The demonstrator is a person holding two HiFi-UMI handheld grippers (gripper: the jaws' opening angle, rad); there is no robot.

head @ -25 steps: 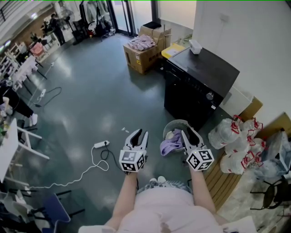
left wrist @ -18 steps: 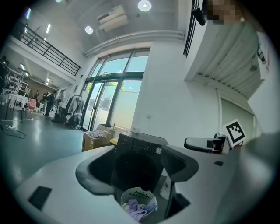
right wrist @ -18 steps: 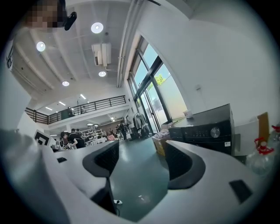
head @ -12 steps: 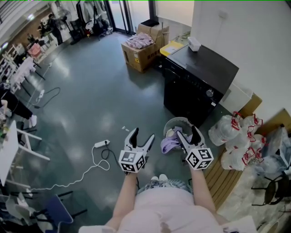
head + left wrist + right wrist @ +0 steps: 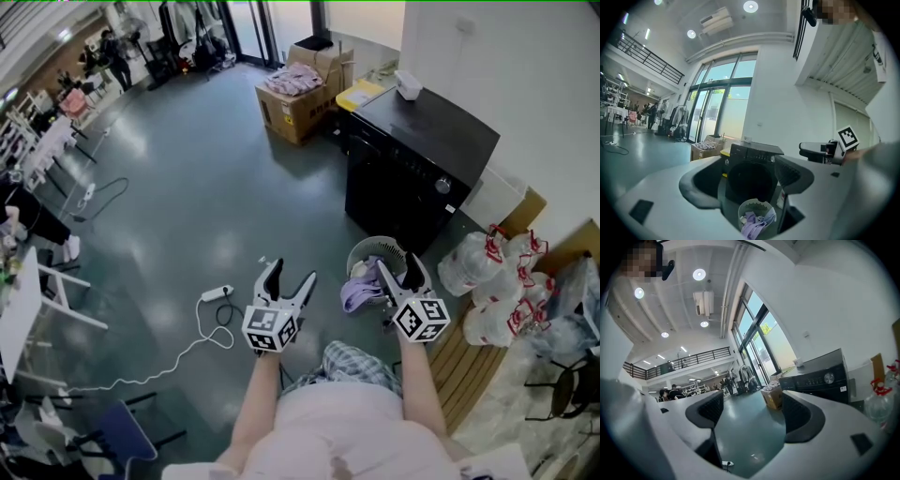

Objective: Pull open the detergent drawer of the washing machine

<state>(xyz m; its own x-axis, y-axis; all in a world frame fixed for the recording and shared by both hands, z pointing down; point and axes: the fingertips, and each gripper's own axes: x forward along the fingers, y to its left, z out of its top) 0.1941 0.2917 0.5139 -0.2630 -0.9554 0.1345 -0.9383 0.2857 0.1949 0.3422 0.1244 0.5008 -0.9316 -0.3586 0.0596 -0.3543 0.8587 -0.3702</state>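
Overhead, the head view shows one black washing machine point(image 5: 412, 173) far right by the wall, its detergent drawer too small to discern. One basket point(image 5: 364, 249) of purple clothes point(image 5: 356, 292) sits before it. The left gripper point(image 5: 292, 274) and right gripper point(image 5: 397, 267), jaws just opened wide, hold nothing. Left gripper view: machine and basket lie beyond the jaws. Right gripper view: only floor point(image 5: 745, 427) shows between them.

Head view looks steeply down; the 2 gripper views look level; all share the washing machine point(image 5: 412, 159).
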